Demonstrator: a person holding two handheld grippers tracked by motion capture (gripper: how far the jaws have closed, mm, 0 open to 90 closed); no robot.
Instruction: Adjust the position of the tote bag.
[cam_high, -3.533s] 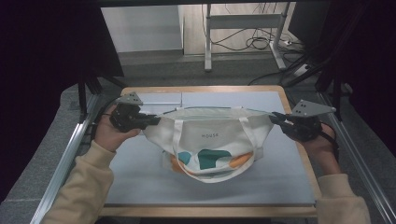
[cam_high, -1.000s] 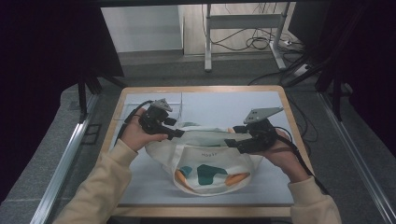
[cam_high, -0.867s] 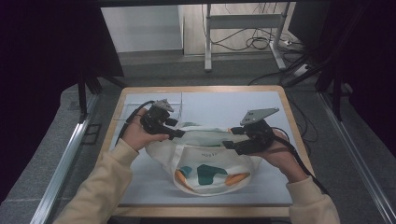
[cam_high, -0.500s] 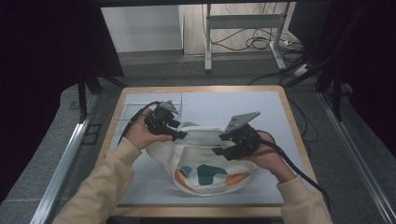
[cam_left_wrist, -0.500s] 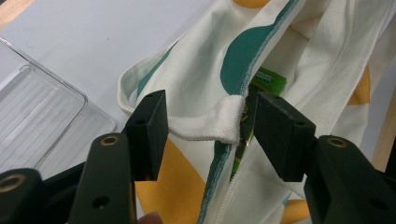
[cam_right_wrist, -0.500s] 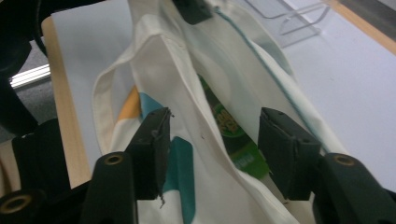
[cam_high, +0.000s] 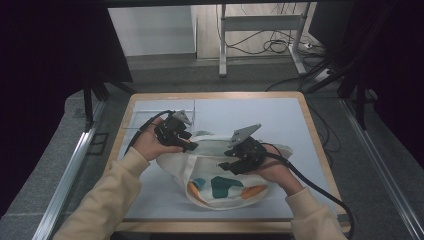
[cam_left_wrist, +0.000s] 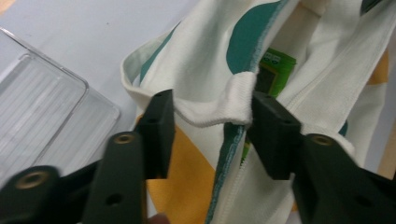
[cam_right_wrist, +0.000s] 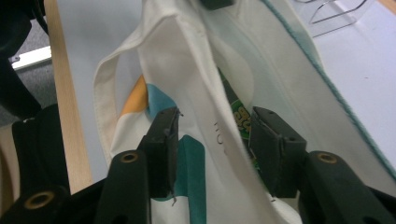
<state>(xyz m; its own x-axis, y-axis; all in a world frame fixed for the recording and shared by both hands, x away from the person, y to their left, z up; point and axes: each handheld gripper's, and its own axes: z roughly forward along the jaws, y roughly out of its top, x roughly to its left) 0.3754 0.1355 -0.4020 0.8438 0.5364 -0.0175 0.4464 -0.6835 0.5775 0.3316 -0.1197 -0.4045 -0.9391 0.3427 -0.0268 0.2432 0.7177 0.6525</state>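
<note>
A white tote bag (cam_high: 202, 165) with teal and orange patches lies bunched on the blue-grey mat (cam_high: 260, 115). My left gripper (cam_high: 192, 146) is at its upper left rim. In the left gripper view the hemmed rim (cam_left_wrist: 219, 109) lies slack between the jaws of the left gripper (cam_left_wrist: 210, 126), which have just been closing. My right gripper (cam_high: 225, 166) hangs over the bag's middle. Its jaws have also just been closing, and the right gripper (cam_right_wrist: 212, 140) straddles a white fabric panel (cam_right_wrist: 196, 84) with gaps at both sides. A green packet (cam_left_wrist: 275, 70) shows inside the bag.
A clear plastic tray (cam_left_wrist: 42, 107) lies on the mat beside the bag, at the mat's far left corner (cam_high: 150, 115) in the high view. The wooden table edge (cam_high: 312, 130) frames the mat. Black cables trail from both grippers.
The bag, stretched wide at first, is now bunched. Both hands have come in toward its middle, the right one moving left and down. Both pairs of jaws have narrowed.
</note>
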